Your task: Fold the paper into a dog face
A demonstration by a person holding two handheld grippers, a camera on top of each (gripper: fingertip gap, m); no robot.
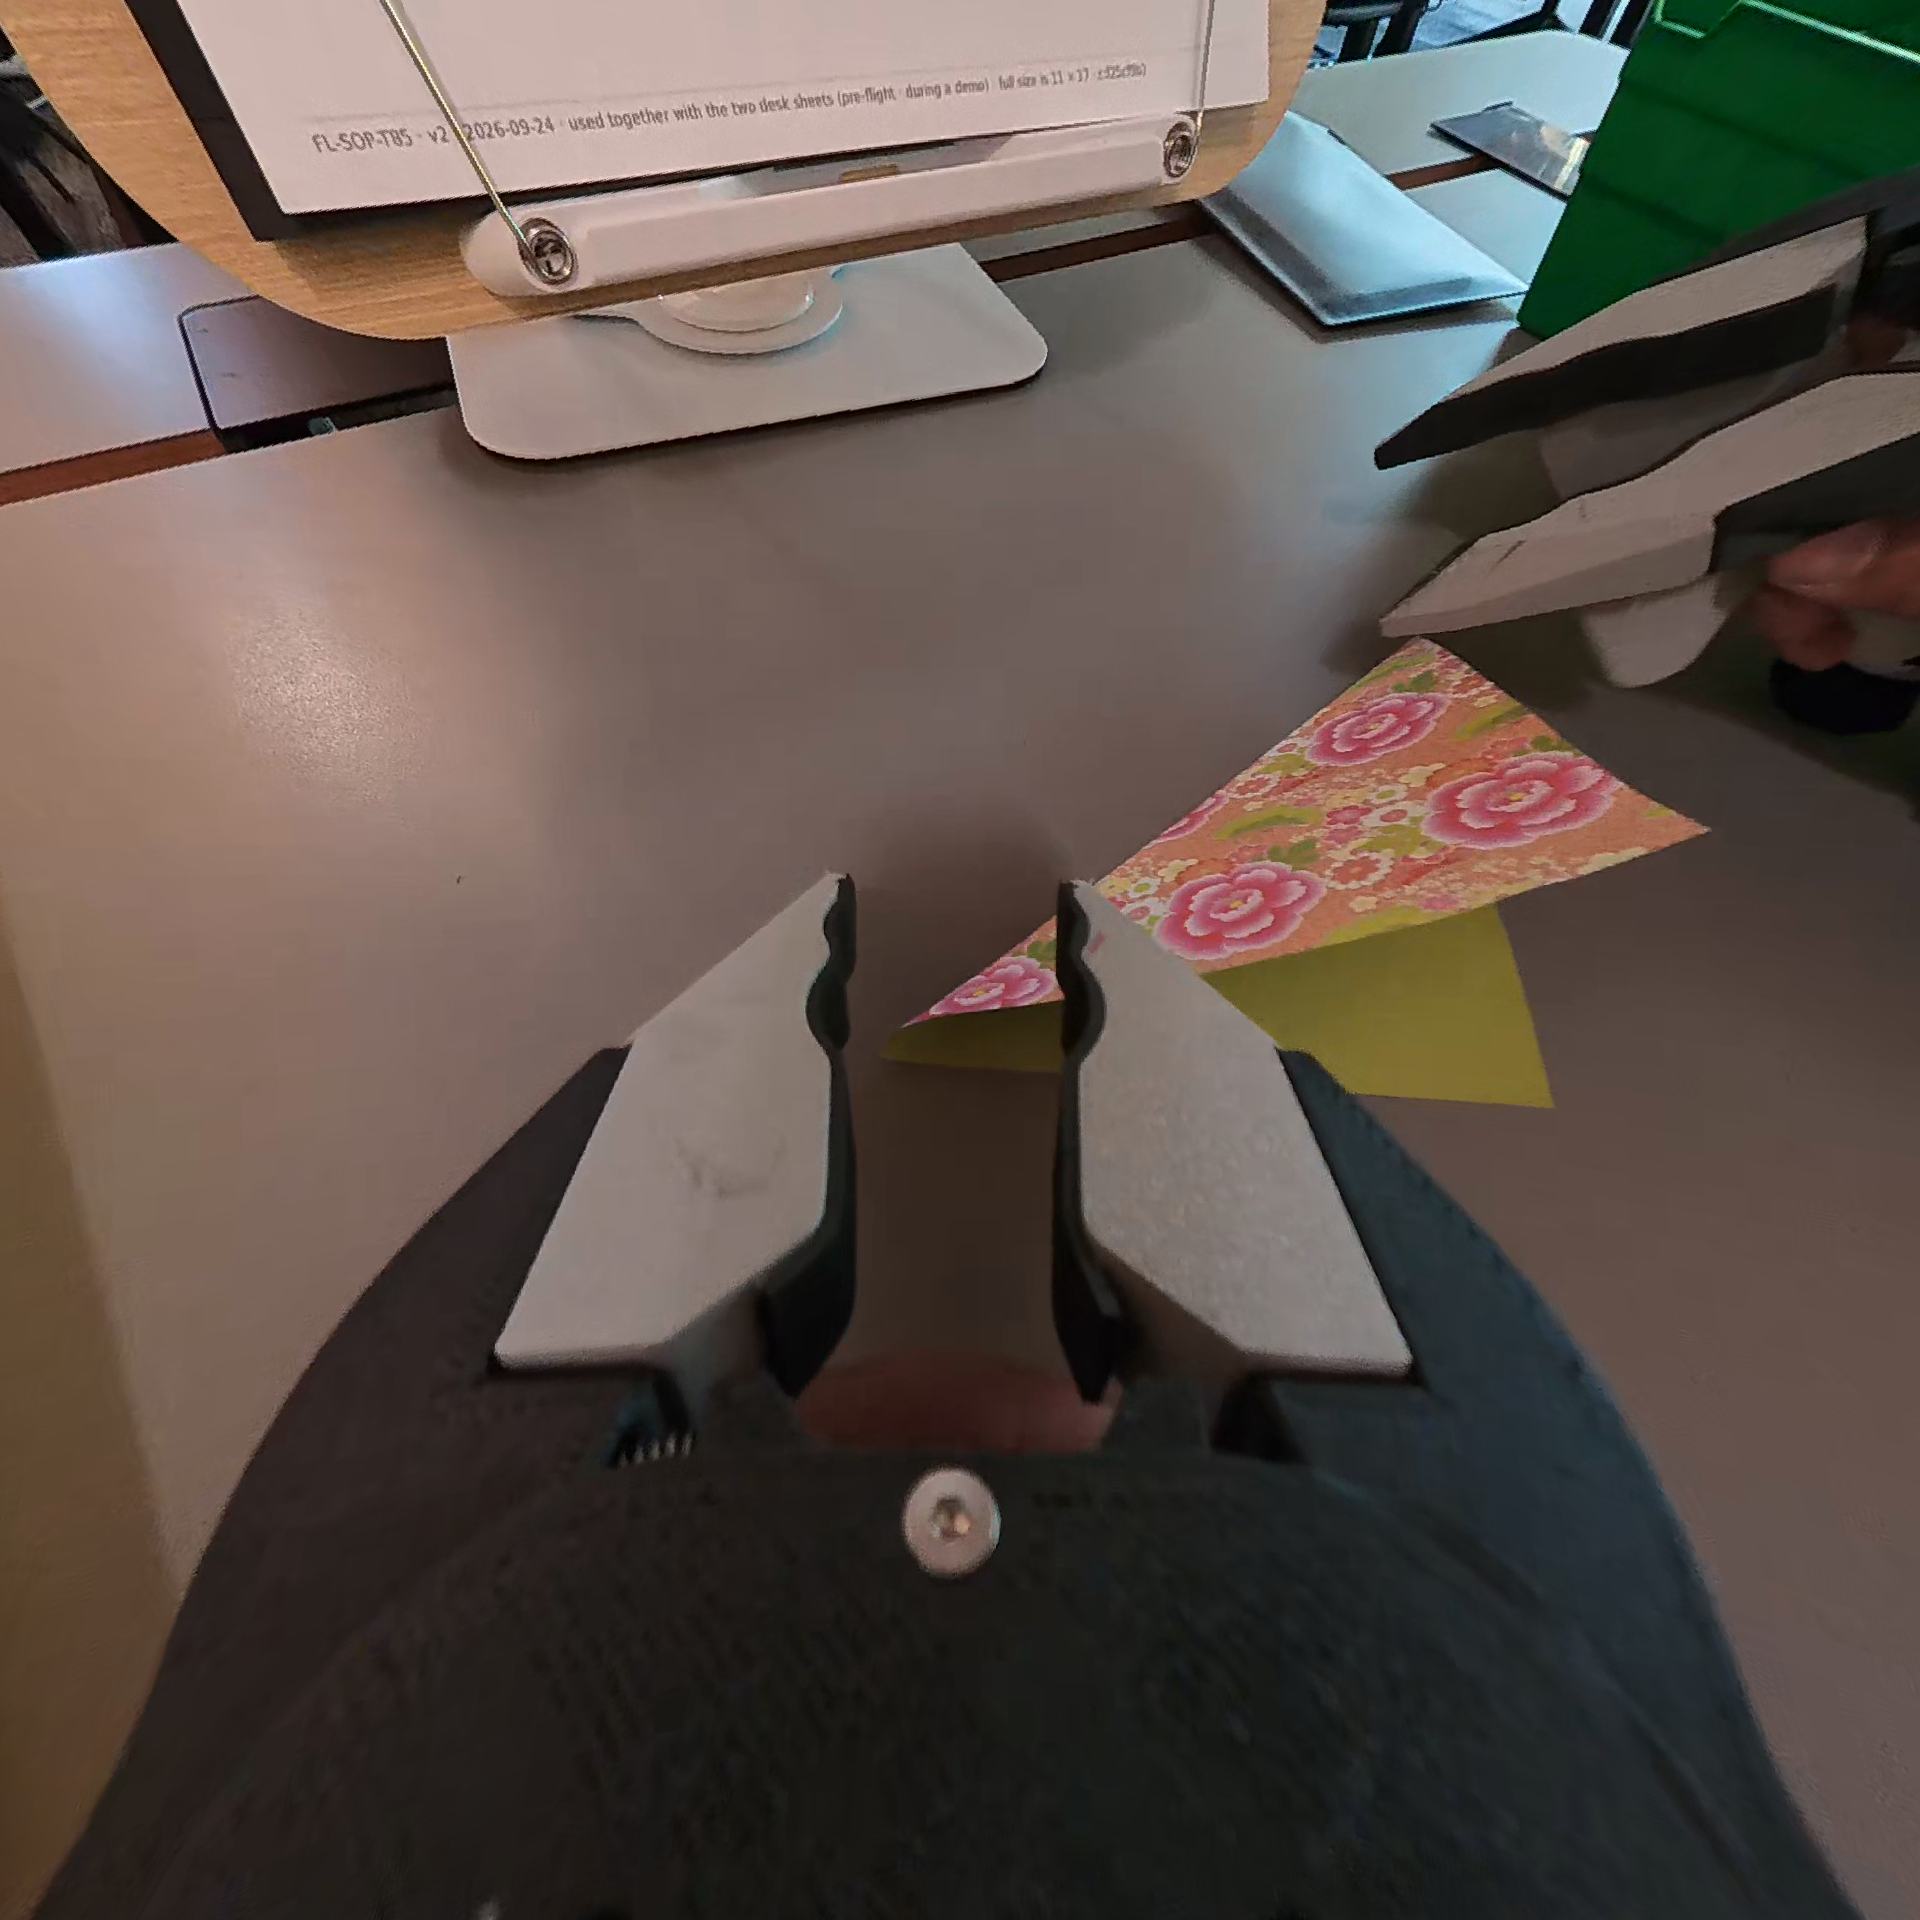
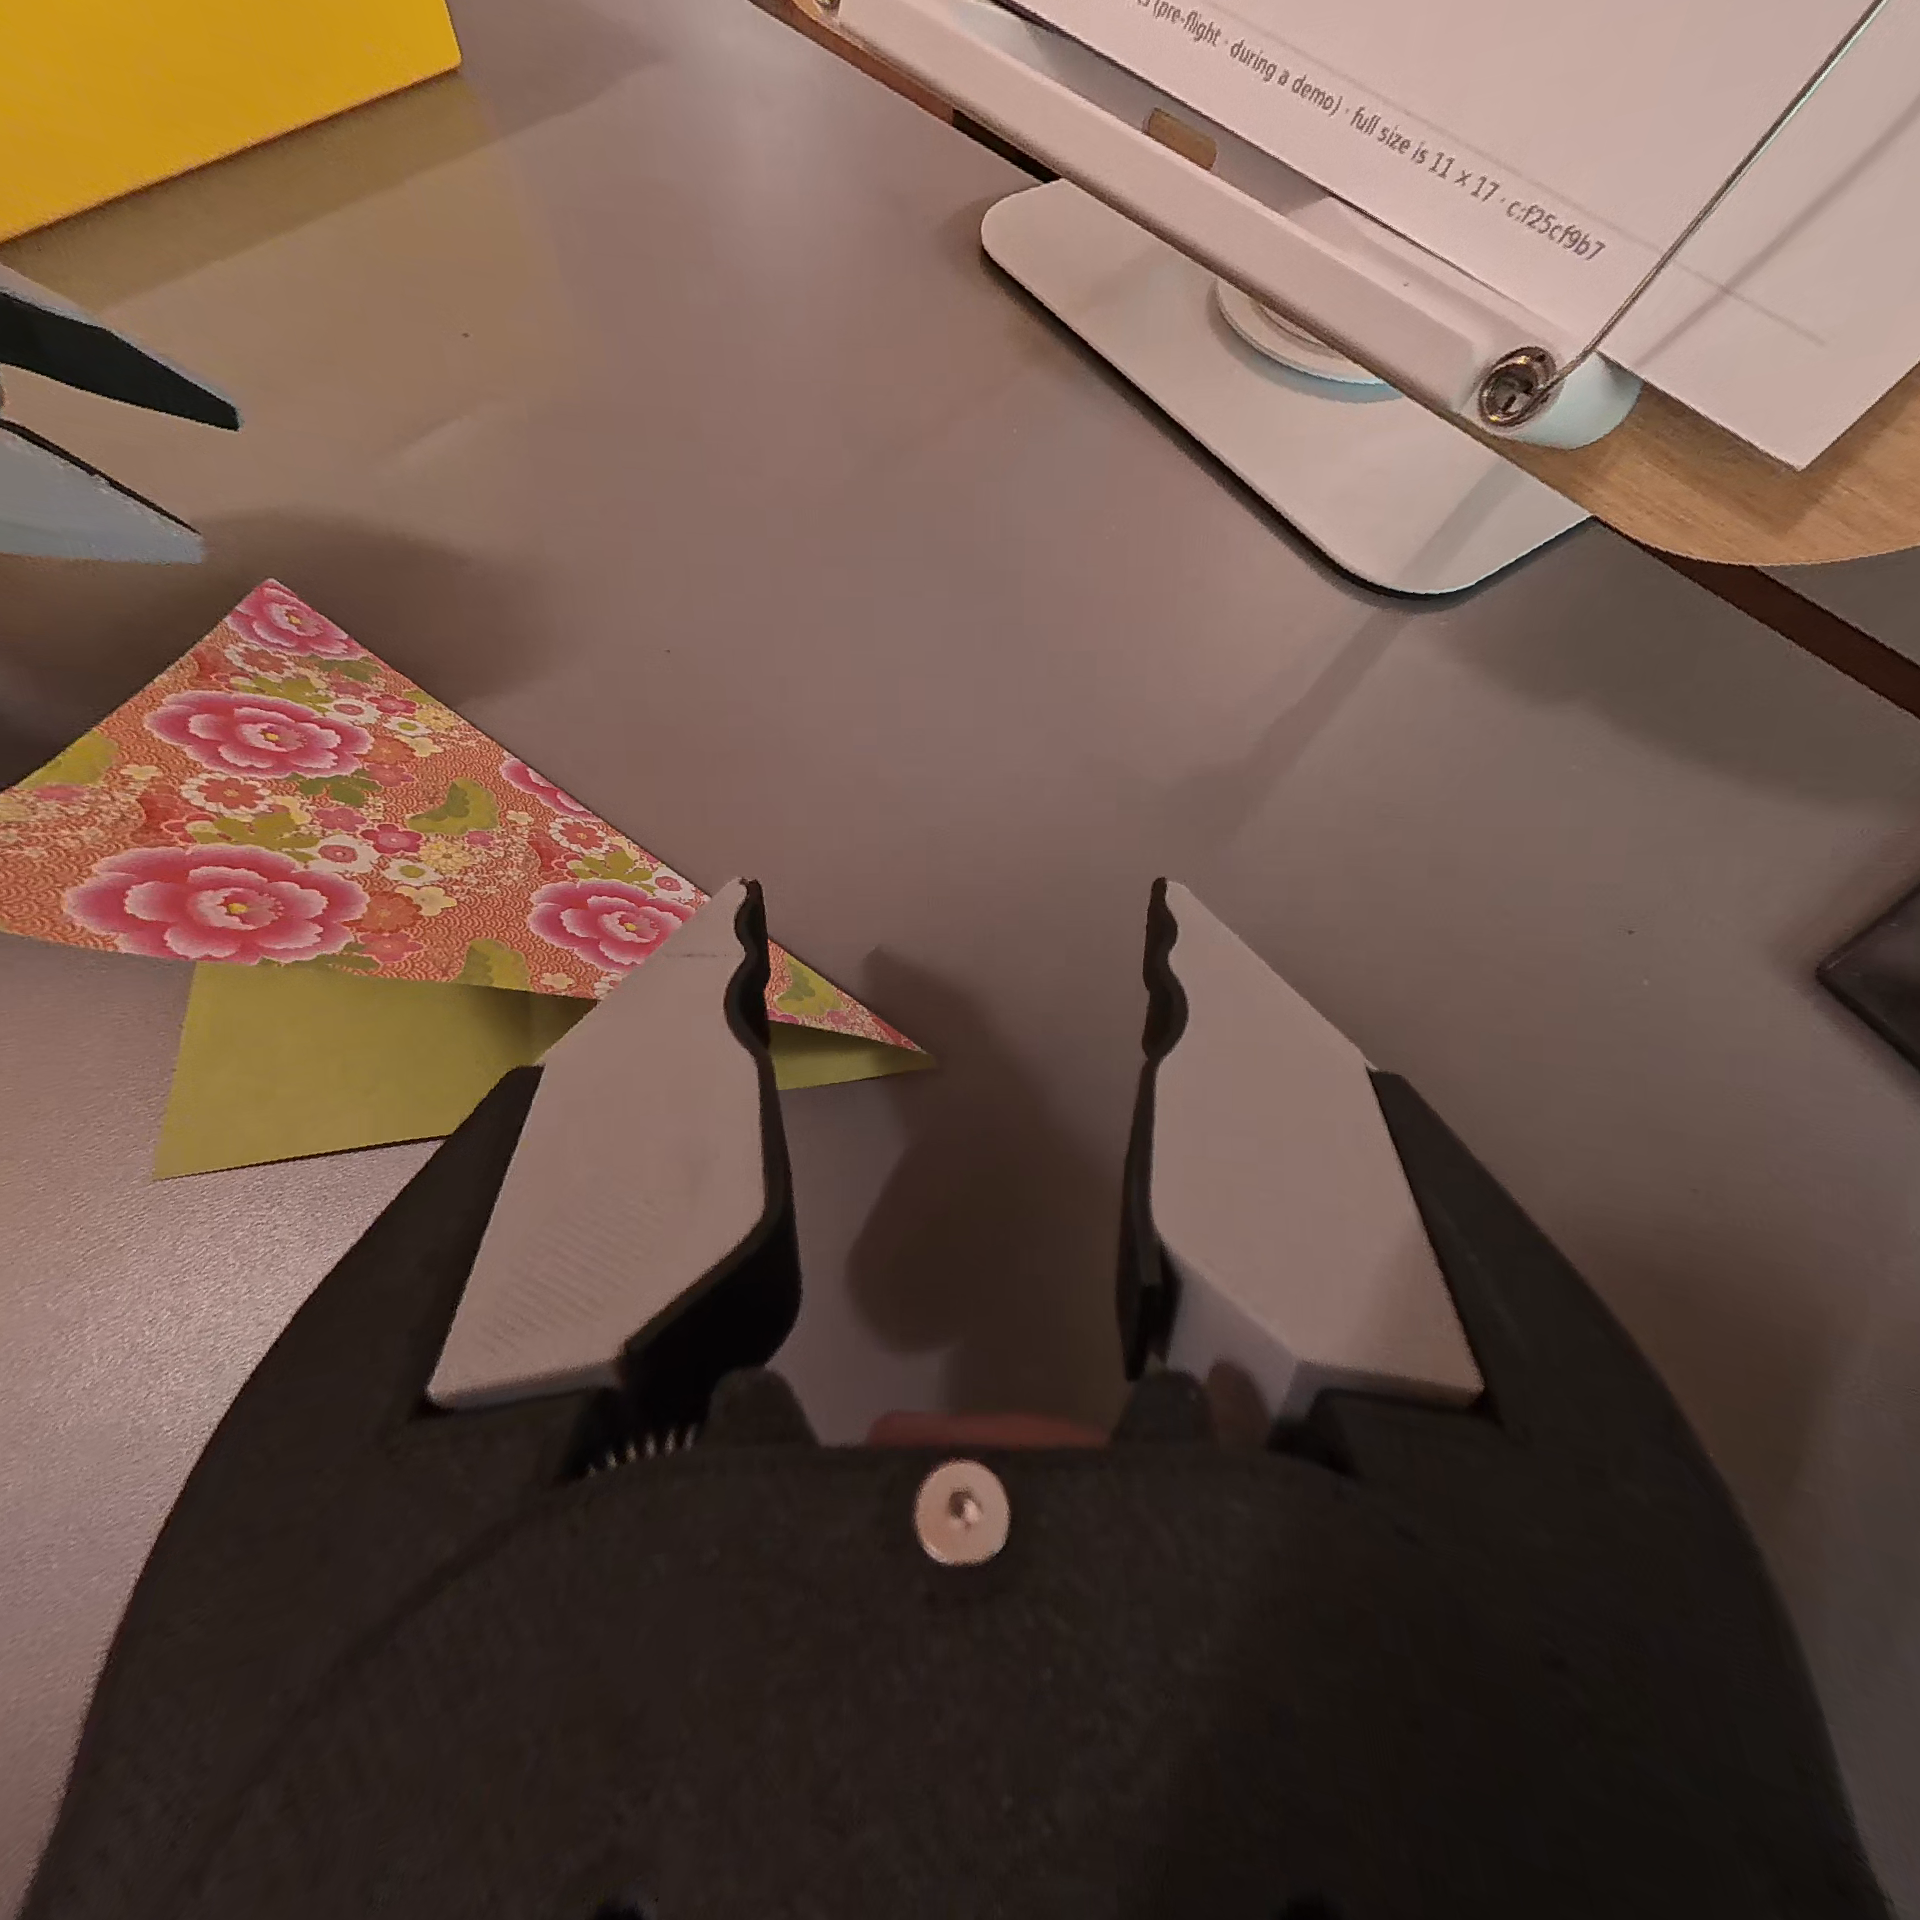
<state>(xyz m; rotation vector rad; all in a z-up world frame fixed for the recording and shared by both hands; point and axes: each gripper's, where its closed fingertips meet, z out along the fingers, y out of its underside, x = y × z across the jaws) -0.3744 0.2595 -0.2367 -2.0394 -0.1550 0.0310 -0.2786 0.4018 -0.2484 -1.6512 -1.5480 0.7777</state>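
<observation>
Paper [image 1: 1351,831], floral over plain green, lies triangular; both tools [image 1: 956,894] [image 2: 951,894] gape, empty.

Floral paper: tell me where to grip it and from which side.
Grip the floral paper at its raised flap's free corner, probably coming from the open side, opposite the fold: there the flap stands off the green layer, leaving a gap for a finger. Both grippers hang open, empty.

Each wrist camera sits close above the grey table [image 1: 623,675], looking forward and down along its own fingers. Both views share the folded floral paper [image 1: 1382,821] [image 2: 291,821] and the far document stand [image 1: 748,364] [image 2: 1299,416].
</observation>
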